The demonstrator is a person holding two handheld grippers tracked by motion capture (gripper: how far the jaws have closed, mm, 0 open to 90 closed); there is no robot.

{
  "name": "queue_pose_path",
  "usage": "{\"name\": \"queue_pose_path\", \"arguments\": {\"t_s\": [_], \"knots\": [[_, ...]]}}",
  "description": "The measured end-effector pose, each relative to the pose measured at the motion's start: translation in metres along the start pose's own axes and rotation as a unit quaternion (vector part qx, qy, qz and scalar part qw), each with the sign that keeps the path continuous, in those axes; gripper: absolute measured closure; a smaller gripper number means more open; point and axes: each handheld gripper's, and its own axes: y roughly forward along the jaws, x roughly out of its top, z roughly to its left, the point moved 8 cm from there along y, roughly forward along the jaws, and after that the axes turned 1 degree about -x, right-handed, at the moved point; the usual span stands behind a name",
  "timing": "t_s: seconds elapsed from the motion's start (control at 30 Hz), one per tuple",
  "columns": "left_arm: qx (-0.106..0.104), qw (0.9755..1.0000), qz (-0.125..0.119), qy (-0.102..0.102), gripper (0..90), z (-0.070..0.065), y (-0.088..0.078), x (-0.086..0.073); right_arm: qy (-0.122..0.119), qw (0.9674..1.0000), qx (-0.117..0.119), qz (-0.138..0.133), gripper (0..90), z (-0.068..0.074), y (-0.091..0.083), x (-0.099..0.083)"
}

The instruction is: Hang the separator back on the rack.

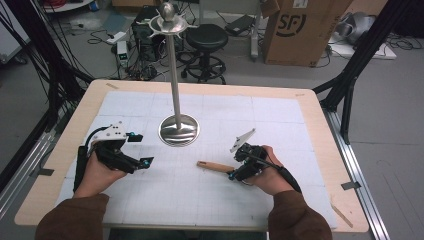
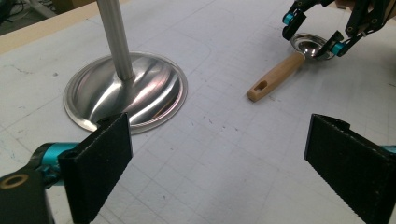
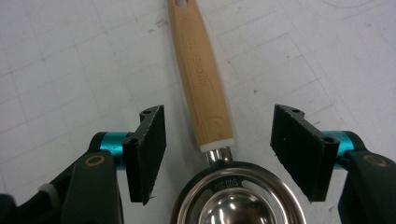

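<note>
Right tool [image 3: 219,154]: jaws apart, straddling wooden-handled steel strainer spoon [image 3: 203,88], gripping nothing; left tool [image 1: 134,149] at 9 o'clock, wide open, empty; steel pole stand [image 1: 178,129] on tabletop [image 1: 210,85], 12 o'clock

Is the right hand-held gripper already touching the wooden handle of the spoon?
Apart. In the right gripper view, the right hand-held gripper stands open, and white table shows between each jaw and the wooden handle of the spoon.
</note>
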Motion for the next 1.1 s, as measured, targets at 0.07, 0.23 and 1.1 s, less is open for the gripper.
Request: {"name": "queue_pose_path", "arguments": {"t_s": [0.07, 0.23, 1.1], "knots": [[0.0, 1.0, 0.002, 0.0, 8.4, 0.0, 0.001, 0.0, -0.001, 1.0, -0.002, 0.0, 36.5, 0.0, 0.0, 0.0], [0.0, 1.0, 0.003, 0.001, 8.4, 0.0, 0.001, -0.001, -0.004, 0.9999, -0.008, 0.013, 41.5, 0.0, 0.003, 0.0], [-0.002, 0.9999, 0.009, 0.003, 8.4, -0.001, 0.003, -0.002, -0.032, 0.9953, -0.007, 0.091, 65.2, 0.003, 0.018, -0.001]]}}
